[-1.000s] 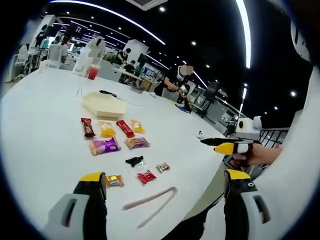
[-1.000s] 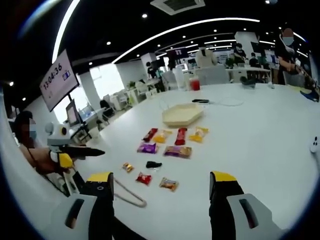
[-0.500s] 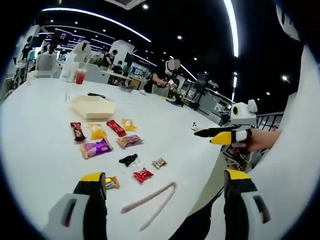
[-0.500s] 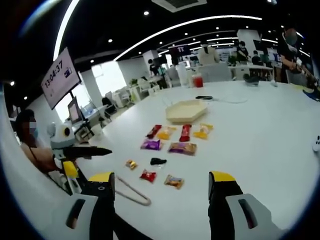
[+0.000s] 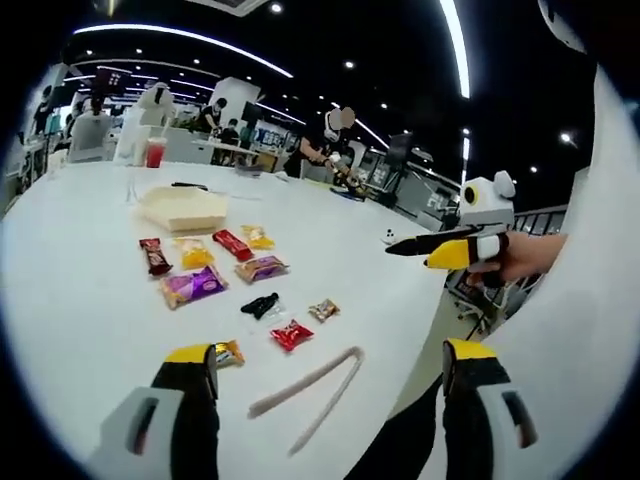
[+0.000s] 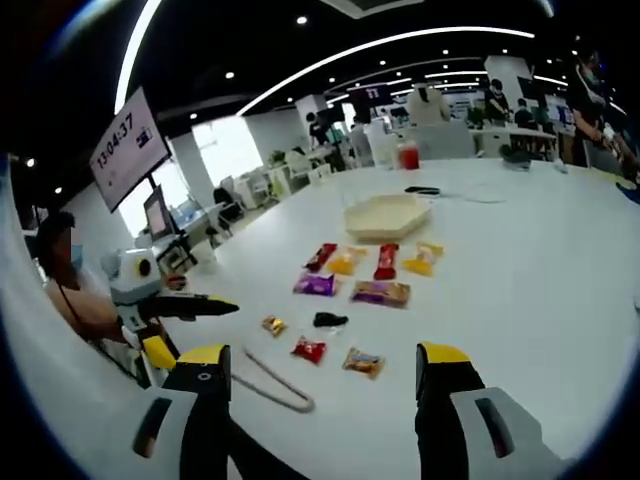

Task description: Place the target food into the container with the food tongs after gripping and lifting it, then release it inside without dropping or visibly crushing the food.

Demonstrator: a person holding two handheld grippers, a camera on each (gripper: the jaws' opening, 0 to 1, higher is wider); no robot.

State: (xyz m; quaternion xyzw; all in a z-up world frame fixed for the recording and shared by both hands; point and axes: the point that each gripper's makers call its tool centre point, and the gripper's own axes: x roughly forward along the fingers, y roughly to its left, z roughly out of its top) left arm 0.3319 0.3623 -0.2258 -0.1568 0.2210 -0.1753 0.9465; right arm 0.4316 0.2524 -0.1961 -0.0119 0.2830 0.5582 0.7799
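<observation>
Both grippers are held above the near edge of a large white table (image 5: 80, 300), and neither one holds anything: in the left gripper view the left gripper (image 5: 325, 385) has its jaws spread wide apart with only air and table between them, and in the right gripper view the right gripper (image 6: 320, 385) is released in the same way. The right gripper also comes into the left gripper view from the right side, held in a hand (image 5: 515, 262) (there its dark jaws look pressed close together, so the two views do not fully agree). The food tongs (image 5: 305, 392) lie flat on the table near its edge, just in front of the left gripper, untouched. Beyond them small wrapped snacks are scattered: a red packet (image 5: 291, 334), a black piece (image 5: 260, 305), an orange candy (image 5: 228, 352), and farther away a row with a purple packet (image 5: 190, 286). The container (image 5: 182, 209), a pale shallow tray, stands behind the snacks, well apart from the tongs. In the right gripper view the same tray (image 6: 385, 216) is seen behind the snack rows.
</observation>
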